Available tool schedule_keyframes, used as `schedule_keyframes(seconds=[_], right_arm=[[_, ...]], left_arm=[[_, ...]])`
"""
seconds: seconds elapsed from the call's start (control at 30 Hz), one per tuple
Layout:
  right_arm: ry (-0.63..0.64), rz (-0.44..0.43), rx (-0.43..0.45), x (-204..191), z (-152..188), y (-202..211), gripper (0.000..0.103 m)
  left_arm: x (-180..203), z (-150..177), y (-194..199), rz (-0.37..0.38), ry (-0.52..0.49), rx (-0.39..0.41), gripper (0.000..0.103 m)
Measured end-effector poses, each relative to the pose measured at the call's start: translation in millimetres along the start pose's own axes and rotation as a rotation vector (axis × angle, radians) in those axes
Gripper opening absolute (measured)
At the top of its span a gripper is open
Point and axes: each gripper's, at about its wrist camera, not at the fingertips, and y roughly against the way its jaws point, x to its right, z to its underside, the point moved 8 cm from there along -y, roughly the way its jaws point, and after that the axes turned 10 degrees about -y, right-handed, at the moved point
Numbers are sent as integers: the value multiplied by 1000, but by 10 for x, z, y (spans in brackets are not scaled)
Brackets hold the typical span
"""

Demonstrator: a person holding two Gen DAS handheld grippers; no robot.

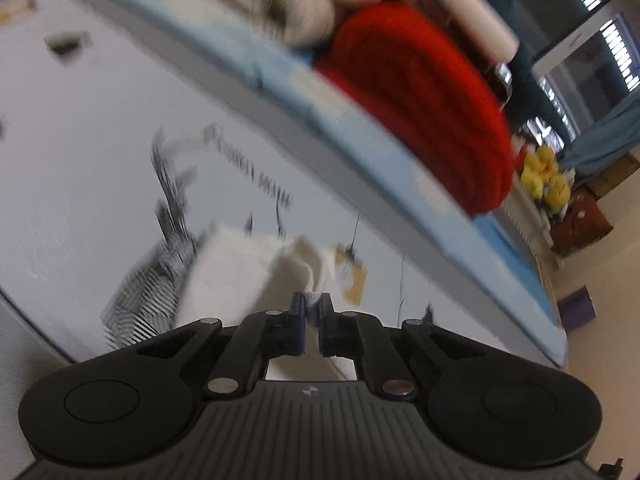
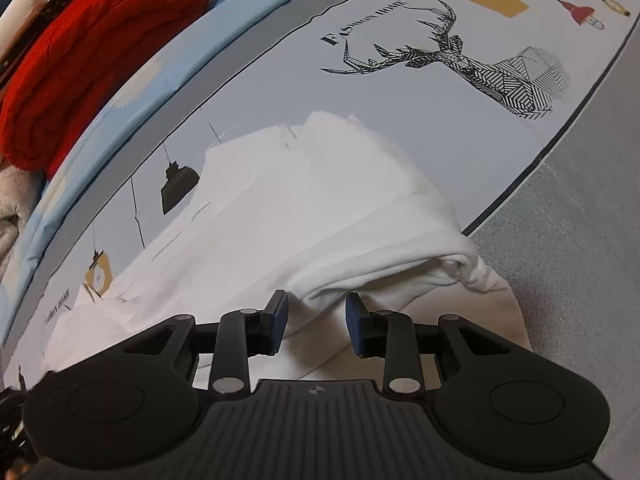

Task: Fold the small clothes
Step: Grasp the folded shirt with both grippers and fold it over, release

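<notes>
White garment [image 2: 304, 208] on printed cloth [image 2: 400, 92]; left gripper [image 1: 311, 308] fingers pinching its edge; right gripper [image 2: 316, 318] fingers spread.

- My left gripper [image 1: 311, 307] has its jaws pinched nearly together on white cloth
- My right gripper [image 2: 316, 312] sits low, jaws spread wide apart

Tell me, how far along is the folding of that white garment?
Partly done, it seems. The white garment already has one layer turned over itself, with a rolled fold near its right edge. In hand: the left gripper is pinched shut on a bit of the white cloth, lifted above the printed tablecloth. The right gripper is open at the fold. Left: finishing folds and flattening.
</notes>
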Motion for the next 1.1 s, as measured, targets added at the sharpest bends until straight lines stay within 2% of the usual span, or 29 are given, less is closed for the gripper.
schedule_keyframes(seconds=[0.07, 0.1, 0.17, 0.23, 0.27, 0.33, 0.37, 0.4, 0.43, 0.47, 0.53, 0.63, 0.67, 0.7, 0.73, 0.8, 0.87, 0.9, 0.97, 1.03, 1.07, 1.1], right_arm=[[-12, -5, 4, 7, -6, 30, 33], [-16, -9, 5, 9, -3, 43, 33], [-24, -9, 2, 28, 4, 52, 33], [-33, -3, -11, 70, 29, 31, 33], [-40, 9, -18, 107, 44, 15, 33], [-65, 49, -18, 218, 73, -14, 33], [-85, 63, -18, 272, 83, -23, 31], [-104, 69, -15, 314, 89, -22, 21], [-119, 66, -9, 343, 91, -14, 6], [-128, 60, -2, 355, 94, 1, 5], [-132, 65, 15, 364, 114, 50, 5], [-139, 93, 26, 391, 152, 111, 5], [-144, 98, 25, 399, 162, 123, 5], [-147, 98, 24, 401, 171, 134, 5], [-151, 95, 30, 394, 166, 149, 5], [-149, 73, 57, 349, 141, 207, 4], [-113, 50, 106, 245, 102, 310, 4], [-105, 26, 135, 197, 83, 382, 4], [-80, 16, 176, 162, 50, 498, 4], [-130, 65, 122, 313, 75, 415, 4], [-170, 101, 82, 428, 104, 340, 5], [-206, 141, 57, 550, 127, 282, 7]], left_arm=[[-8, -21, 290, -55, -37, 58, 6], [-55, 19, 370, -80, -34, 52, 6], [-240, 183, 349, -129, 28, -39, 10], [-492, 388, 199, -168, 111, -178, 10], [-618, 459, 161, -189, 157, -214, 10], [-786, 482, 144, -218, 191, -228, 11], [-808, 454, 127, -216, 184, -224, 18], [-807, 425, 107, -202, 180, -221, 24], [-785, 402, 79, -185, 175, -222, 36], [-771, 389, 54, -171, 166, -227, 42], [-741, 383, -22, -164, 138, -246, 44], [-732, 427, -126, -169, 105, -292, 44], [-752, 452, -149, -163, 101, -309, 40], [-774, 482, -158, -158, 98, -321, 32], [-767, 493, -167, -143, 90, -322, 7], [-691, 429, -80, -133, 37, -287, 7], [-520, 315, 127, -122, -52, -211, 7], [-477, 302, 200, -116, -66, -194, 7], [-520, 380, 230, -125, -40, -233, 7], [-664, 579, 159, -138, 29, -338, 8], [-719, 636, 135, -158, 37, -365, 9], [-744, 610, 165, -189, 16, -341, 9]])
